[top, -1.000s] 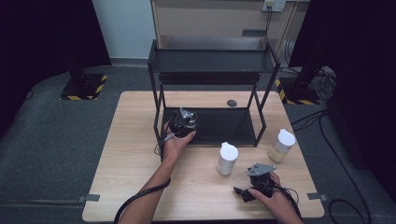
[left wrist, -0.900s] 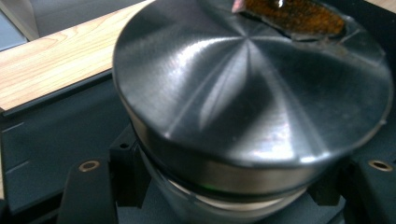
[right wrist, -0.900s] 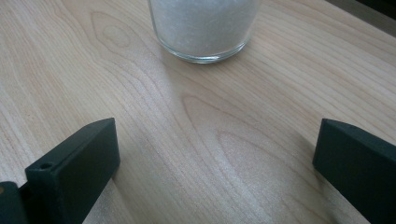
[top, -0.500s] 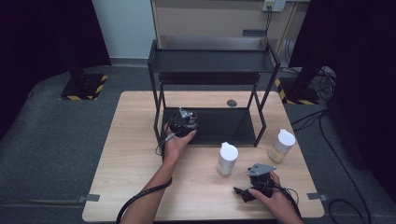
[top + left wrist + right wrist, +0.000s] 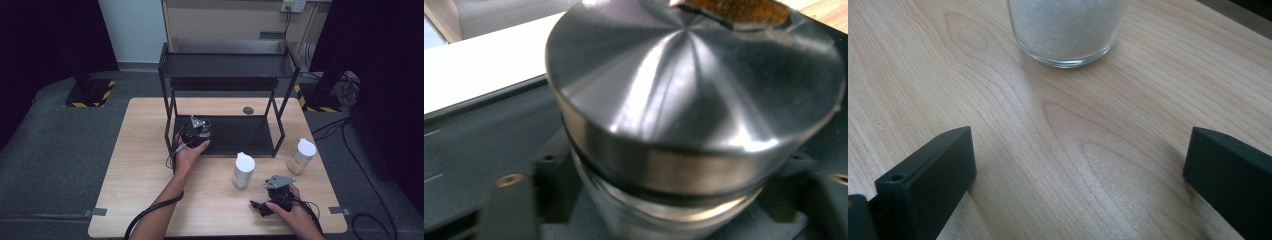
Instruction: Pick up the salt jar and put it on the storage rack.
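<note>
Left claw (image 5: 196, 131) at the front left of the black rack (image 5: 227, 65), over its dark lower shelf (image 5: 240, 134), clamped on a jar with a steel lid (image 5: 694, 95); in the left gripper view, lid close up against the lens, glass body below it between the black jaws, dark shelf around it, a brown scrap at the top edge of the lid. Jar hard to make out in the high view, hidden under the hand and the claw.

Right claw (image 5: 270, 197) low over the tabletop (image 5: 135, 165) near the front right edge, jaws spread wide with bare wood between them in the right gripper view. Just ahead of those jaws, apart from them, a glass jar of white grains (image 5: 1068, 30), upright on the wood; same jar in the high view with a white cap (image 5: 243, 170). Further right, near the rack's front right leg, a second white-capped jar (image 5: 301, 156) with pale yellowish contents, upright, well apart from both claws.
</note>
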Demonstrator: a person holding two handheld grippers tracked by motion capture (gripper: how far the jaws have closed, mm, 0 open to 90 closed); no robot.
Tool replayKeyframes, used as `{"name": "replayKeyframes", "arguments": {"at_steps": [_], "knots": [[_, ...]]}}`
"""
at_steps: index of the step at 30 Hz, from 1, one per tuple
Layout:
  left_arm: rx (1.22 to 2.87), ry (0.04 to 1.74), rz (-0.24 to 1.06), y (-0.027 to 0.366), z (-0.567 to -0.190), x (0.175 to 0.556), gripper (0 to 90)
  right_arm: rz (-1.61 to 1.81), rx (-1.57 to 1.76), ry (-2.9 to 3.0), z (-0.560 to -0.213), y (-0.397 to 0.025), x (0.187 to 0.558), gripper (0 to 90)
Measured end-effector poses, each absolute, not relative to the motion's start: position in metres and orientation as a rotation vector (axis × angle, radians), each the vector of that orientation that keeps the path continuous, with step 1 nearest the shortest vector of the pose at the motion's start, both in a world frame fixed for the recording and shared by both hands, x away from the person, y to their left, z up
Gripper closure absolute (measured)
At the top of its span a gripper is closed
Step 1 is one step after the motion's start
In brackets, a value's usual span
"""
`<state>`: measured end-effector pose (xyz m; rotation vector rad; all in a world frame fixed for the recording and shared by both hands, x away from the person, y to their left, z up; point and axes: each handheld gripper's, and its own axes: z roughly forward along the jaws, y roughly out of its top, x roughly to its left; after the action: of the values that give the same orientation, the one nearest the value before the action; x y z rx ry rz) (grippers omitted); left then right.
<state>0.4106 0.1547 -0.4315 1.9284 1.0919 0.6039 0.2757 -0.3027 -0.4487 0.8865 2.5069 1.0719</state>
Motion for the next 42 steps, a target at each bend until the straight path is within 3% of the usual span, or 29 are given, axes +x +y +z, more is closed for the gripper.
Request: {"name": "replayKeyframes", "arguments": {"at_steps": [4,11,42], "knots": [[1.929,1.087,0.606,0.155,-0.433,0.41,10.8,1.072,0.886,2.507,-0.449,-0.303,0.276,0.9],[1.927,1.096,0.628,0.157,-0.432,0.405,4.8,1.072,0.886,2.507,-0.449,-0.303,0.276,1.0],[1.993,1.032,0.792,0.148,-0.42,0.373,4.2,1.072,0.887,2.507,-0.449,-0.303,0.276,0.9]]}}
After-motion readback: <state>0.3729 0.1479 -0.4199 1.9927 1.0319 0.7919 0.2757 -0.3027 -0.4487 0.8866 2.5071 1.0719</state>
